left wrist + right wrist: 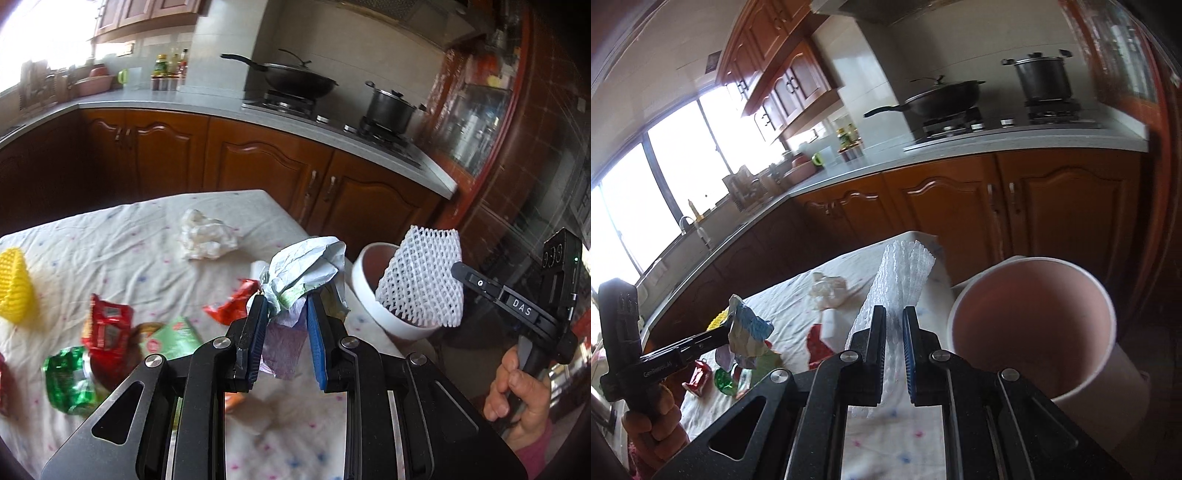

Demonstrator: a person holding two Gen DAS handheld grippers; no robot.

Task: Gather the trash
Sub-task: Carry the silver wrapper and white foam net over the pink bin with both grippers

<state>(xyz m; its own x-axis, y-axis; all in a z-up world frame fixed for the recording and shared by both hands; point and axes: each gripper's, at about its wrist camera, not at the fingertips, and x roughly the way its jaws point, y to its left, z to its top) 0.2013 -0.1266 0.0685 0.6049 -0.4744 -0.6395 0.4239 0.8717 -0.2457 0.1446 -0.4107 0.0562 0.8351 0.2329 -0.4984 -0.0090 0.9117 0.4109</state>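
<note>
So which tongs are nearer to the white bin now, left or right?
Right. The right tongs, shut on the white foam net, are beside the white bin rim. The left tongs, gripping crumpled paper, are further back over the table.

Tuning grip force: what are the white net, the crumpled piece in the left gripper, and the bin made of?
White net: soft foam mesh, matte; open diamond cells.
Crumpled piece in left gripper: likely thin paper or wrapper; sharp creases, printed patches.
Bin: looks like smooth plastic, white outside, pinkish inside; uniform, faint sheen.
</note>
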